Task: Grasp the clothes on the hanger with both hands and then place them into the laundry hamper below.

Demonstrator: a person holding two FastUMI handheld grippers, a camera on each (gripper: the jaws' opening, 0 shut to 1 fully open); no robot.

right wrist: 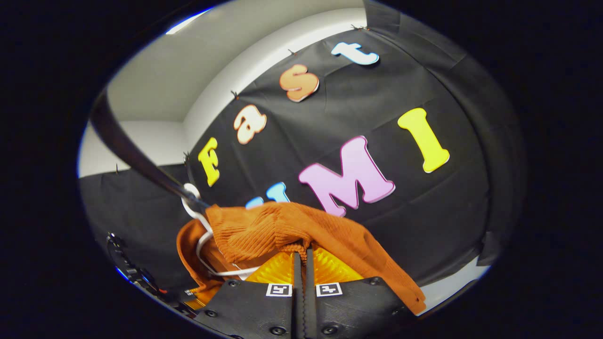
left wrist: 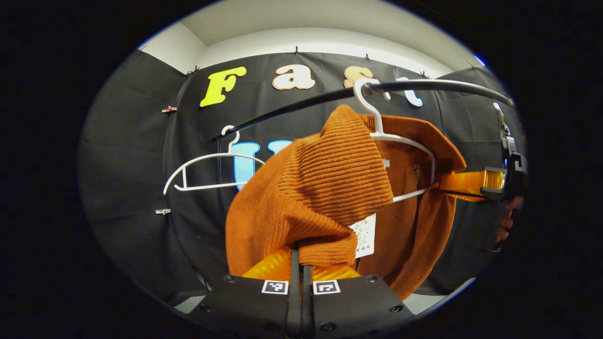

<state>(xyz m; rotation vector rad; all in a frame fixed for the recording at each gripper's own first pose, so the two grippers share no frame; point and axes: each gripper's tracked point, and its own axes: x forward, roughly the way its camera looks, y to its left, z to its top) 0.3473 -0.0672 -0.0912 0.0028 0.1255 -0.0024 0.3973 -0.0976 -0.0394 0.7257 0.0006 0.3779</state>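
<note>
An orange ribbed sweater [left wrist: 330, 179] hangs on a white hanger [left wrist: 405, 141] hooked over a black rail [left wrist: 424, 84]. My left gripper [left wrist: 300, 249] is shut on a folded part of the sweater's near side, low in the left gripper view. My right gripper [left wrist: 445, 184] comes in from the right and pinches the sweater's far shoulder; a hand [left wrist: 506, 221] holds it. In the right gripper view, my right gripper [right wrist: 301, 254] is shut on the sweater [right wrist: 282, 228], just right of the hanger's hook [right wrist: 191, 197] on the rail [right wrist: 136, 155].
An empty white hanger [left wrist: 207, 165] hangs on the same rail to the left of the sweater. A white tag [left wrist: 365, 235] dangles inside the garment. The booth's black cloth wall stands close behind.
</note>
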